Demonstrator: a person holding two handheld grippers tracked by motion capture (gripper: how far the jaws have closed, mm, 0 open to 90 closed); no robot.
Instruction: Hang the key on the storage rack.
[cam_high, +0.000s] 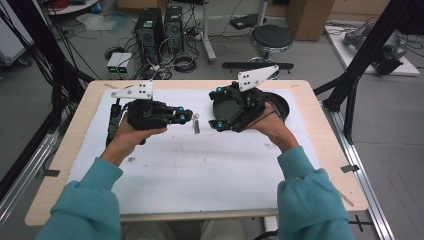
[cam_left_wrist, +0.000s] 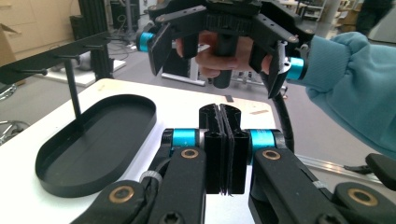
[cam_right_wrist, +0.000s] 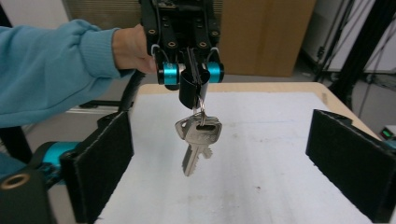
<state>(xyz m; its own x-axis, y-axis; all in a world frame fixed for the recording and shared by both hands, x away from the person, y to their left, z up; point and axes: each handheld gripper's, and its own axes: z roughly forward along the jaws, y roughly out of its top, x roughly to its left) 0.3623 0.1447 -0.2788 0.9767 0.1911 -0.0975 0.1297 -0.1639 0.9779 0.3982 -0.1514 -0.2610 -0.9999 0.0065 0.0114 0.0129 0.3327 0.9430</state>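
Keys (cam_right_wrist: 196, 137): hung by their ring from the left gripper (cam_right_wrist: 190, 88), above the white tabletop (cam_high: 200, 160);
Left jaws: clamped on the ring;
Right gripper (cam_high: 218, 107): jaws spread wide, nothing held; keys faced

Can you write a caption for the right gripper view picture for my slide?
Left gripper dangles keys by their ring above the white mat, between the right gripper's open jaws.

We are seeing shiny silver metal keys (cam_right_wrist: 198, 140) on a thin wire ring, a matt black smooth tray (cam_left_wrist: 93, 140), a rough white cloth mat (cam_high: 200, 160) stained in spots, and a pale wooden table (cam_high: 60, 165).
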